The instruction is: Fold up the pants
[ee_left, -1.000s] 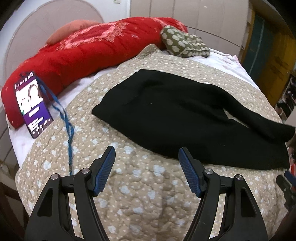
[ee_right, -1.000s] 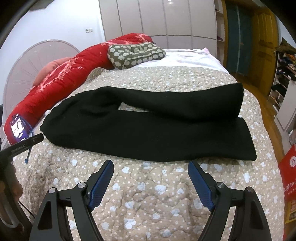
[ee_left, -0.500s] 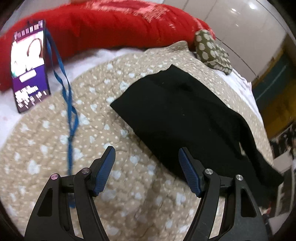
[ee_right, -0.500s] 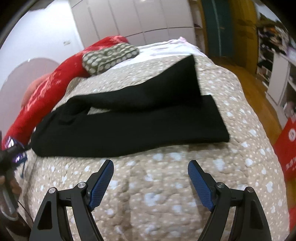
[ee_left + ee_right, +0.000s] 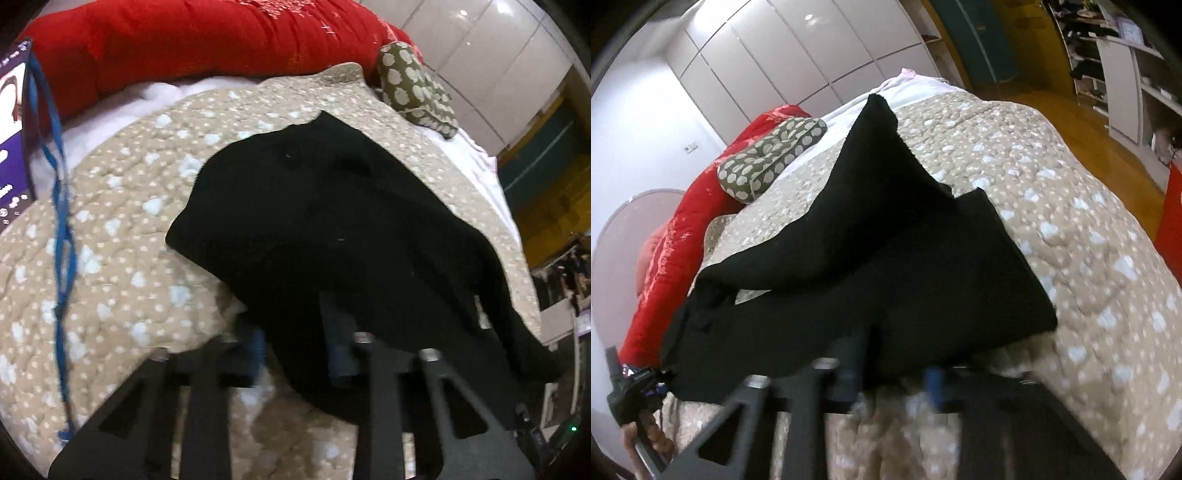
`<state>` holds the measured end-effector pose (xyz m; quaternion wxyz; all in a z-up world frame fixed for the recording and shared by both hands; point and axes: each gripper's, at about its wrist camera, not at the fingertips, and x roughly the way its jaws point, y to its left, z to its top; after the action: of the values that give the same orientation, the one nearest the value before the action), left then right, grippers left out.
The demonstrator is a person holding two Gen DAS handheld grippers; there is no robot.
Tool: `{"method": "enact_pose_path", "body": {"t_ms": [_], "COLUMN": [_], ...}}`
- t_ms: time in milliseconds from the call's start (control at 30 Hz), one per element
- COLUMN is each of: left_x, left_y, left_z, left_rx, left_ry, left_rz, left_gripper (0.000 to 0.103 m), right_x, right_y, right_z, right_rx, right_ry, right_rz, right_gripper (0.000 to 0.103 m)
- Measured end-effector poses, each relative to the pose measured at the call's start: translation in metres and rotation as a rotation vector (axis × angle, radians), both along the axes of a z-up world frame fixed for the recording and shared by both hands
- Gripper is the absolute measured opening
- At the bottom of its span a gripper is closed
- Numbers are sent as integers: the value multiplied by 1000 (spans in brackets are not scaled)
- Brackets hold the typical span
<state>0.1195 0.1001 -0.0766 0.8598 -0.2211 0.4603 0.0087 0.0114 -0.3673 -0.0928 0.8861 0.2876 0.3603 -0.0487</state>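
Black pants [image 5: 332, 221] lie spread on the spotted beige quilt [image 5: 129, 240], one leg angled away from the other [image 5: 886, 277]. My left gripper [image 5: 297, 352] is at the near edge of the waist end. Its fingers are blurred and its jaws are closing, with black cloth between them. My right gripper [image 5: 892, 369] is at the near edge of the lower leg, close to the hem. Its jaws are closing too, with the cloth edge between the blurred fingers, which still stand apart. The other gripper and a hand [image 5: 631, 391] show at the far left of the right wrist view.
A red duvet [image 5: 184, 44] and a green spotted pillow [image 5: 413, 85] lie at the head of the bed. A purple card [image 5: 14, 147] on a blue lanyard [image 5: 61, 240] lies on the quilt to the left. Wooden floor [image 5: 1089, 122] and shelves [image 5: 1126, 55] are beyond the bed's right side.
Both grippers have dropped forward to the pants' near edge and rolled. Their wide-open jaws have come much closer together, with cloth now between them.
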Motion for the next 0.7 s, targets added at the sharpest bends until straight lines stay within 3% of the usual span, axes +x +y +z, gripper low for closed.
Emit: {"method": "enact_pose_path", "body": {"t_ms": [133,300,433,567,633,700], "left_x": [-6,-34,-68,-92,-95,-100], "left_y": [-7,-2,7,8,7,10], "left_z": [14,46,55,33,16,13], "left_rx": [49,41,49,87,102,98], "left_ry": [-15,-55,-49,17,72,83], "left_rz": [-18,-64,-84,-110,-108,-101], "left_gripper": [10,10,10,10,12,14], "right_x": [-6,-33,-69,-89,-83,-81], "right_y": [5,6,4,3,2,1], "right_z": [17,58,82,66,38,20], "right_rx": [-15,-17,-44,-65,-76,-65], "right_ry": [-43,-106,-123,-46,83,155], "right_rz": [24,79,127,147,151,143], "right_gripper": [5,5,5,5,7,9]}}
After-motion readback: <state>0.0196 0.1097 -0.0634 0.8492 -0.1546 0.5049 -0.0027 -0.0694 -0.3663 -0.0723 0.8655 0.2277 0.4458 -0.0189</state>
